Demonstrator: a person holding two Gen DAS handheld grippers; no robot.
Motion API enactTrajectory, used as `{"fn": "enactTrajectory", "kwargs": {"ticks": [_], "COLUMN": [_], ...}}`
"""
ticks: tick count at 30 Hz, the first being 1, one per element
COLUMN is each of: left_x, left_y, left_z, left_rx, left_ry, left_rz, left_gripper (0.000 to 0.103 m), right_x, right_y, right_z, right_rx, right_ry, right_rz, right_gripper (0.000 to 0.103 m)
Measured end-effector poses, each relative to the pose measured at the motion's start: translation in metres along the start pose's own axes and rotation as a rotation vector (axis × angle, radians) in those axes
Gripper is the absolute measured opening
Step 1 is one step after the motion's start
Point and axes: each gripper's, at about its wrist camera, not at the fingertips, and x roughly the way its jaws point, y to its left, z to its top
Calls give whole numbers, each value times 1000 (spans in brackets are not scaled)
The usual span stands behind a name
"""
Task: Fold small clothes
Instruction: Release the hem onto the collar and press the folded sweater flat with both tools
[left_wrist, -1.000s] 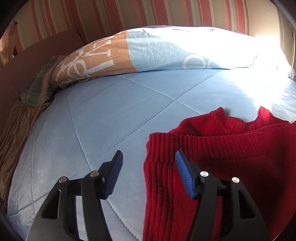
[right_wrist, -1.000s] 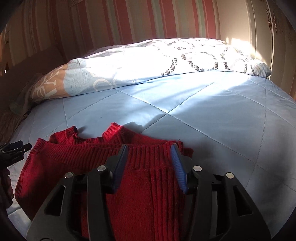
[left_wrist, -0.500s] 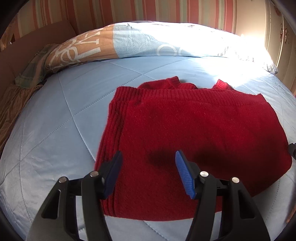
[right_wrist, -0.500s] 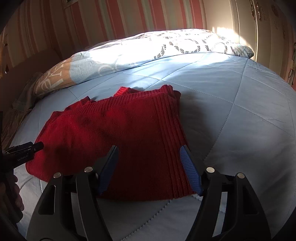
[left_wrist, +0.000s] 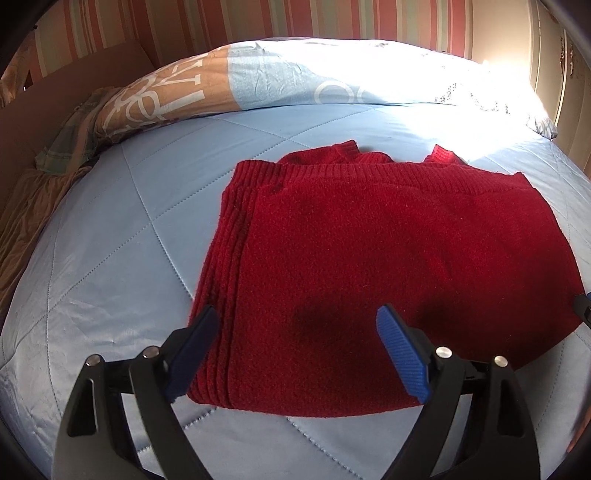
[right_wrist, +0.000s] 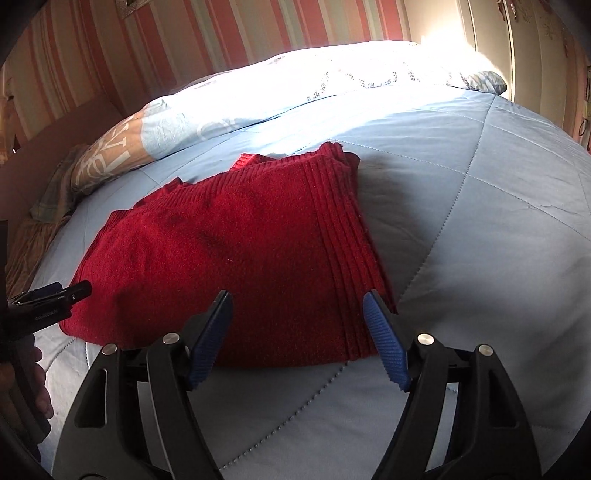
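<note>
The red sweater (left_wrist: 388, 266) lay folded into a thick rectangle on the blue quilt (left_wrist: 122, 236), its ribbed hem stacked along one side and the collar poking out at the far edge, toward the pillows (left_wrist: 258, 81). A second ago I had both tools right over that far edge, at the ribbing; then I drew both back to the near edge of the sweater, so the whole bundle came into view at once. That told me the fold had been laid down and let go.

My left gripper (left_wrist: 295, 354) hung above the near corner of the sweater, jaws opening wide, nothing pinched between the blue pads (left_wrist: 402, 354), only cloth lying below them. My right gripper (right_wrist: 299, 339) sat over the near ribbed corner, jaws also opening, pads clear of the knit. From the right view I could see the tip of the left tool at the sweater's far side, with my hand (right_wrist: 26, 384) on it.

I judged this fold finished; the sweater looked compact, edges fairly square, maybe one more halving left.
</note>
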Motion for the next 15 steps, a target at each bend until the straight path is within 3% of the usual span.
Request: {"fn": "enactTrajectory", "kwargs": {"ticks": [3, 7, 10, 15], "left_x": [9, 21, 21, 23], "left_y": [-1, 7, 8, 5], "left_z": [-8, -29, -37, -33], "left_rx": [11, 34, 74, 79], "left_ry": [30, 41, 15, 33], "left_rz": [20, 47, 46, 73], "left_gripper": [88, 90, 90, 93], "right_x": [10, 35, 35, 33], "right_y": [8, 6, -3, 2], "right_z": [-2, -11, -11, -12], "right_rx": [-44, -96, -74, -106], "right_ry": [42, 97, 88, 95], "right_rz": [29, -35, -25, -41], "right_gripper": [74, 68, 63, 65]}}
